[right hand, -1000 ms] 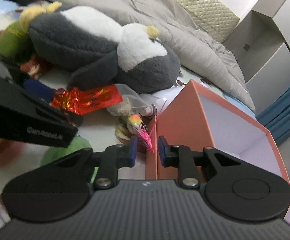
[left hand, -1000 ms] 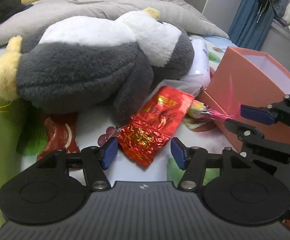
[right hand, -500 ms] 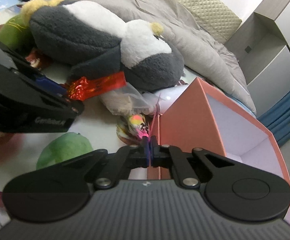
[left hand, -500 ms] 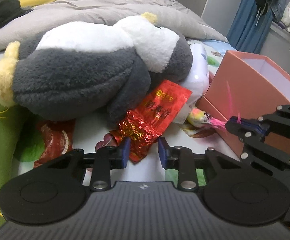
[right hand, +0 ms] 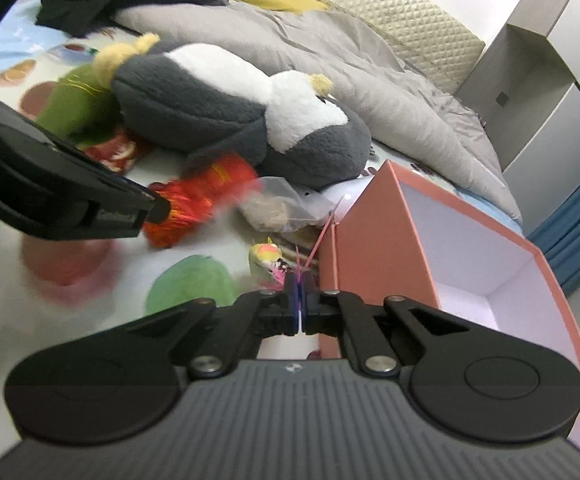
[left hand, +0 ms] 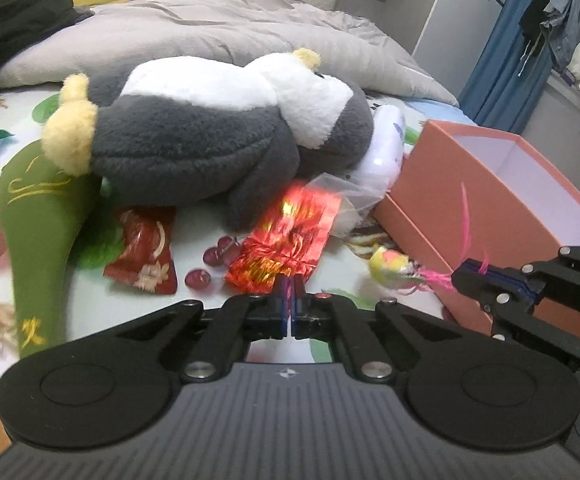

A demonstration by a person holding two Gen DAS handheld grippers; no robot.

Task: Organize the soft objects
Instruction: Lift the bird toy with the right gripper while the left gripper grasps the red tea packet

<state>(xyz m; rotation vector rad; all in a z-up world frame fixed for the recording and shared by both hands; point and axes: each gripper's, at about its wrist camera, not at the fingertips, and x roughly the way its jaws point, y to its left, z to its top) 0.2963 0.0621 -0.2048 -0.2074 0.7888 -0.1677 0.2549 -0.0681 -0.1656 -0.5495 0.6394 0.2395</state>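
Both jaws closed | left gripper (left hand: 289, 285) pinches foil packet (left hand: 286, 236) edge | right gripper (right hand: 300, 285) pinches feather toy (right hand: 268, 258)

Left hand-held gripper (left hand: 289, 296) with black plastic linkage arms, blue pads on fingertips (left hand: 278, 292), silver round screws, ribbed dark grey body with two round discs, right hand-held gripper (right hand: 300, 300) same build, small white lettering on side

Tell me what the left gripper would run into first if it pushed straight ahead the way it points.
Probably only the red foil packet that the left gripper already pinches by its near edge; beyond that, the grey and white plush penguin. Depth is hard to judge here.
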